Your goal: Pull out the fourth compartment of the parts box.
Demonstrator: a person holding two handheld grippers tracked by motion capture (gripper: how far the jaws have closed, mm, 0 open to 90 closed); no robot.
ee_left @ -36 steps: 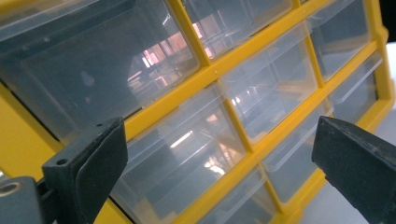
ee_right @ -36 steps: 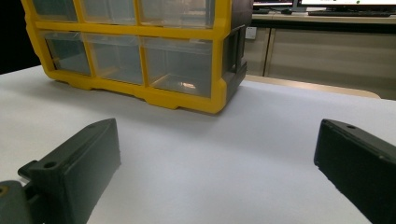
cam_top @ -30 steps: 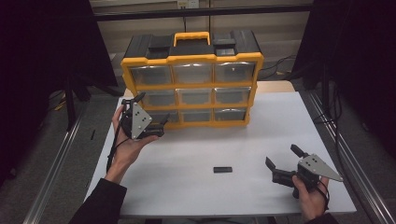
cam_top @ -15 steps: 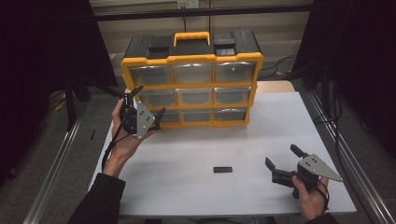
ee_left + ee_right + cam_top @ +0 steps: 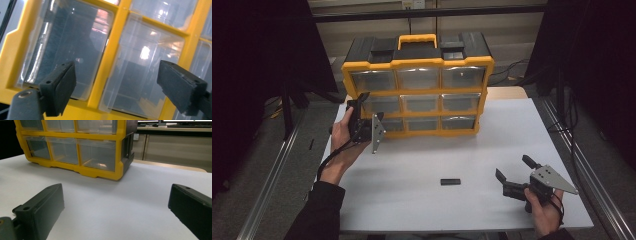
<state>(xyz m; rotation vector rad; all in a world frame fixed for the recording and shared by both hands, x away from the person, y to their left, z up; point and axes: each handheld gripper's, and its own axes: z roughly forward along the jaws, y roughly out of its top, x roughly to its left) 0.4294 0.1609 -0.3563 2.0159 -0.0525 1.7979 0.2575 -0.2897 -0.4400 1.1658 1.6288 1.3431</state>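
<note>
The yellow drawer cabinet [image 5: 418, 87] stands upright at the far side of the white table [image 5: 422, 200], its long axis running across the table and its clear drawer fronts turned toward the person. The left gripper [image 5: 366, 109] is held up against the cabinet's left end, pointing into the middle row. Its jaws have just been closing a little but stand wide apart, with nothing clamped. In the left gripper view they straddle the yellow divider [image 5: 106, 62] between two clear drawers [image 5: 66, 47], close in front of them; contact cannot be told. The right gripper [image 5: 512, 172] rests low near the table's near right corner, jaws apart and empty, well apart from the cabinet it faces. A small black block [image 5: 450, 181] lies on the table just to its left.
</note>
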